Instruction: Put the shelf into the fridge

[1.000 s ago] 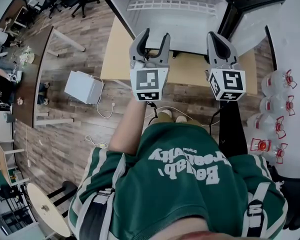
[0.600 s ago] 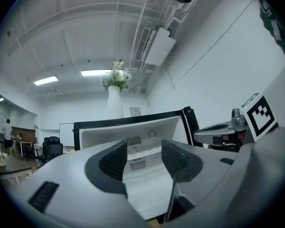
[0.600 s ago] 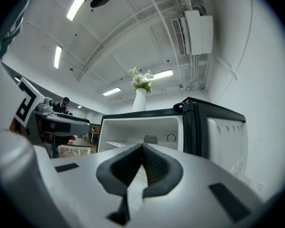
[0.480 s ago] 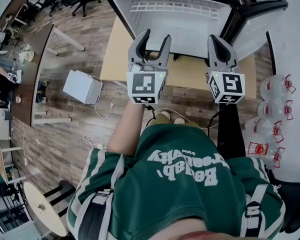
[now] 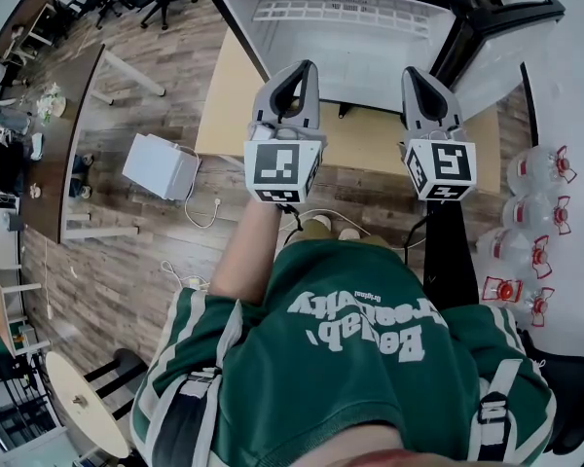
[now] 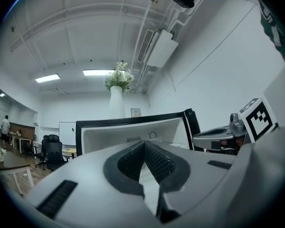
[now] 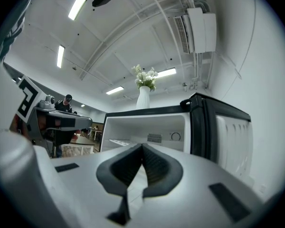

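Head view: holds left gripper and right gripper out level, side by side, aimed at the open fridge, with the white shelf inside it.

Left gripper view: has just squeezed fingers together on nothing.

Right gripper view: fingers pressed together too, empty.

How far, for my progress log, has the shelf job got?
Done: the fridge stands with its door open, and a white grid shows inside; whether that is the shelf I cannot tell. In hand: nothing. The left gripper has just closed its jaws on nothing, and the right gripper is shut and empty, both before the opening. Left: if a shelf still waits, it is out of view.
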The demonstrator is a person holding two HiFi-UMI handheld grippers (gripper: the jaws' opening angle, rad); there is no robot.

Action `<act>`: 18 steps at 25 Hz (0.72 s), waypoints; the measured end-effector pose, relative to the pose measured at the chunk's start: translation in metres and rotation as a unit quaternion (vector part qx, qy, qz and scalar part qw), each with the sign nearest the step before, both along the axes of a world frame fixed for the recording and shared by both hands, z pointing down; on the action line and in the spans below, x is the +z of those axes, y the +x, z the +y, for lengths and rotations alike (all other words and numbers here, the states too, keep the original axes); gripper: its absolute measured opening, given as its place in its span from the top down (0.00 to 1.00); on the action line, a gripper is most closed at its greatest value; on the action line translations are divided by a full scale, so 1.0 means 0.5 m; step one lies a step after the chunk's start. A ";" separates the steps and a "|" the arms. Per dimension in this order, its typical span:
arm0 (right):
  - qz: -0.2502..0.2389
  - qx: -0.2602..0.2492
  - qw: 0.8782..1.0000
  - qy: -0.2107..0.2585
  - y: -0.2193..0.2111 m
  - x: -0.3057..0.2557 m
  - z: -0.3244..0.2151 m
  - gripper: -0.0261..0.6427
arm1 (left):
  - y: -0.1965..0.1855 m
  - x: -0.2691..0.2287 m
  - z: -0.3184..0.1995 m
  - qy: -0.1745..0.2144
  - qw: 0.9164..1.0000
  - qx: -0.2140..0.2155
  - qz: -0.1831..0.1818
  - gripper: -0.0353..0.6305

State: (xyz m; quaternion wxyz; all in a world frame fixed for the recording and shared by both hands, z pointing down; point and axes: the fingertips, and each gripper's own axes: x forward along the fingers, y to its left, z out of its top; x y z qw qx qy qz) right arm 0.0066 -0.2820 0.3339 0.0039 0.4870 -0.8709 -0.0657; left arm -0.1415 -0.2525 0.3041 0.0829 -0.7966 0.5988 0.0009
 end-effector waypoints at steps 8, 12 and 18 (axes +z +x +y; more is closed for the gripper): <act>0.003 -0.008 1.000 -0.002 -0.008 0.006 0.000 0.96 | -0.003 0.011 -0.004 -0.007 1.000 -0.003 0.002 0.95; 0.003 -0.010 1.000 -0.001 -0.011 0.002 0.000 0.96 | -0.003 0.009 -0.005 -0.006 1.000 -0.004 0.003 0.95; 0.003 -0.008 1.000 -0.001 -0.008 0.002 0.000 0.96 | 0.000 0.010 -0.005 -0.008 1.000 -0.002 0.003 0.95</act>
